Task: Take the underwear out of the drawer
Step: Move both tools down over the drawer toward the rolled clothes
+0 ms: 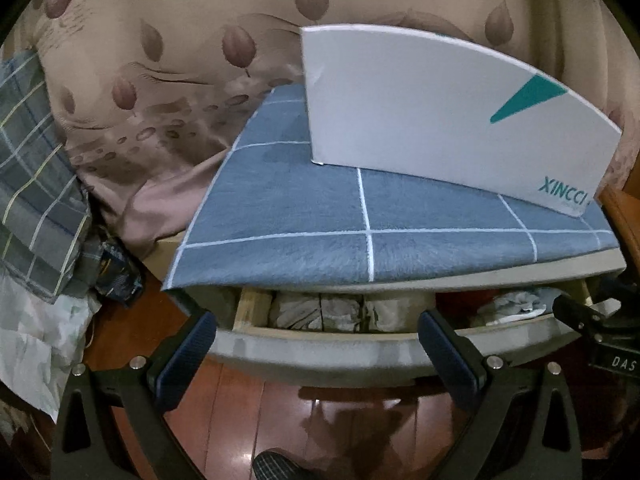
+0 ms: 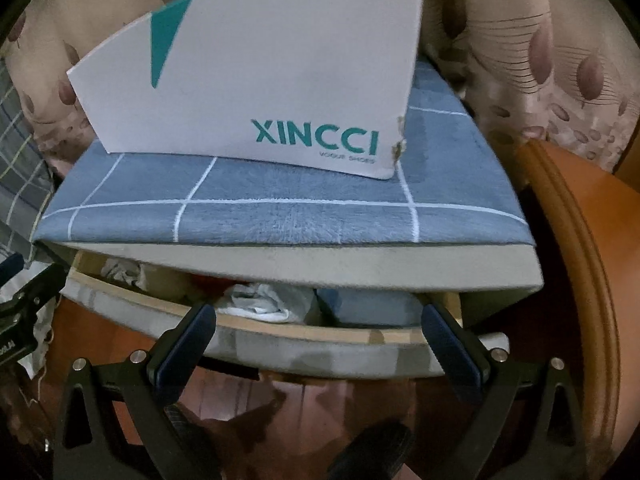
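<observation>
A grey drawer [image 1: 320, 350] of a small cabinet stands pulled partly out, seen also in the right wrist view as the drawer [image 2: 320, 350]. Folded pale underwear [image 1: 340, 312] lies at its left and middle. A crumpled white-and-blue garment [image 2: 266, 300] lies further right, with something red behind it. My left gripper [image 1: 316, 344] is open, its fingers straddling the drawer's front edge. My right gripper [image 2: 316, 332] is open too, in front of the drawer's right half, with nothing between the pads. The right gripper's body [image 1: 592, 320] shows at the left view's right edge.
A blue checked mat [image 1: 360, 216] covers the cabinet top, and a white XINCCI shoe box [image 2: 260, 80] stands on it. A leaf-print curtain [image 1: 160, 60] hangs behind. Plaid cloth [image 1: 36, 184] piles at the left. An orange wooden edge [image 2: 572, 240] curves close at the right. Red-brown floor [image 2: 320, 408] lies below.
</observation>
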Demonstrator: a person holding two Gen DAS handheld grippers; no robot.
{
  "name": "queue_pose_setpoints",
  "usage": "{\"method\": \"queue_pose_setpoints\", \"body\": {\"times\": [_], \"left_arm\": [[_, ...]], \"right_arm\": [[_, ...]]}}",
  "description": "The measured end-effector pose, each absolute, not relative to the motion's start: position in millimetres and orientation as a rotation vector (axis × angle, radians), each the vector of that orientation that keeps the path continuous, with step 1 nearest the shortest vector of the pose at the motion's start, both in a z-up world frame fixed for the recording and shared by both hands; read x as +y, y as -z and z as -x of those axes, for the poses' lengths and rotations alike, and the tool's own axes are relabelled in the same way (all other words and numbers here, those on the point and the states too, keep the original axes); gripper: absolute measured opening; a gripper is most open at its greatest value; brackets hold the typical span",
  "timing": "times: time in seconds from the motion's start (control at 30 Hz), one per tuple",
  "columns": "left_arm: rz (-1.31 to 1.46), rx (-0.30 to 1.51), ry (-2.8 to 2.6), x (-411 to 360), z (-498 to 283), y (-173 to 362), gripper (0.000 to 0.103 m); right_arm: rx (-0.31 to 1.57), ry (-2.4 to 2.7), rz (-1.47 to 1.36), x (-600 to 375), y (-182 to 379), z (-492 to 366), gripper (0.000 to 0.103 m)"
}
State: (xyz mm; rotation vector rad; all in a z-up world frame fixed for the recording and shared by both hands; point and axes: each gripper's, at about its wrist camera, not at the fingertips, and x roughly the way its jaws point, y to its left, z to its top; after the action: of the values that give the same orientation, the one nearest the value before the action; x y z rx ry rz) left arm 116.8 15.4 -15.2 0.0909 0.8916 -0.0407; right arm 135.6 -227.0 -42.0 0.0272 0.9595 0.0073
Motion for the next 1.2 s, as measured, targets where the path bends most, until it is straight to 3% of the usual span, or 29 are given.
{"method": "queue_pose_setpoints", "body": {"times": [0.73, 1.2], "left_arm": [[-0.075, 1.125, 0.114, 11.0, -161.4, 59.5, 0.103], [-0.071, 1.308, 0.160, 26.5, -118.9, 65.6, 0.103]], "right_arm": [[1.058, -0.010, -0.078, -232.4, 68.8, -159.9, 0.102], [1.259, 0.013, -0.093, -223.7, 79.9, -90.4, 0.102]]}}
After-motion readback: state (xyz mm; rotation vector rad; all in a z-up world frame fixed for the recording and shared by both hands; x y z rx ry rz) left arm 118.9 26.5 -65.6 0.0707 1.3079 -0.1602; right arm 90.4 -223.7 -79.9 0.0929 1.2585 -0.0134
